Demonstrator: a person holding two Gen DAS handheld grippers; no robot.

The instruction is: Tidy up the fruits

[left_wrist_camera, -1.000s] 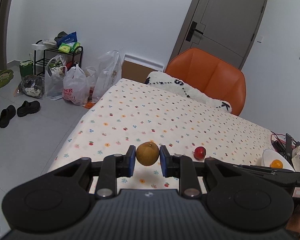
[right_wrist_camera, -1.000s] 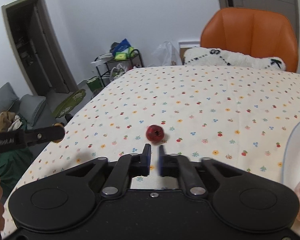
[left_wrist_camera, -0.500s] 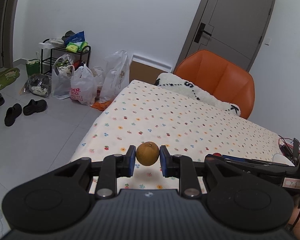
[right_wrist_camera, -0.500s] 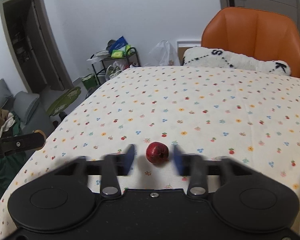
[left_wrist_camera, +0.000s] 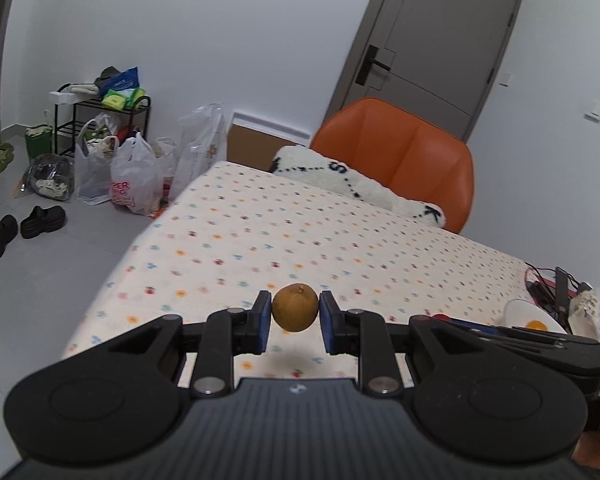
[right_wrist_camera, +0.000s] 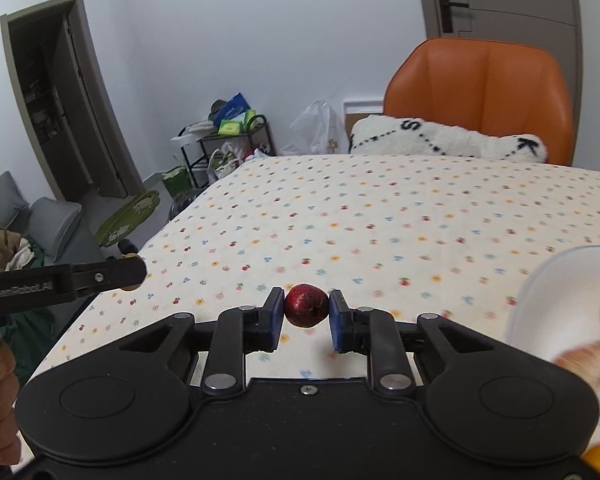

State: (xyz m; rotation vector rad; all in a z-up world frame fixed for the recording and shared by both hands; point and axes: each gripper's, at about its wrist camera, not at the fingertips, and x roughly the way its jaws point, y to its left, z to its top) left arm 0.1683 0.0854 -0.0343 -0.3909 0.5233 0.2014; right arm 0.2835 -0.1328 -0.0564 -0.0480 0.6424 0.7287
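Near the bed's front edge: my right gripper just closed.
Right fingers: now pinch red fruit.
Left fingers: still hold brown fruit.
Next: bowl, I think.

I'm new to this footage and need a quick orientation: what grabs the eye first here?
Each gripper pinches a fruit above the flower-print tablecloth: the left gripper holds a brown round fruit, the right gripper a dark red one. Behind the table stands a bright orange chair.
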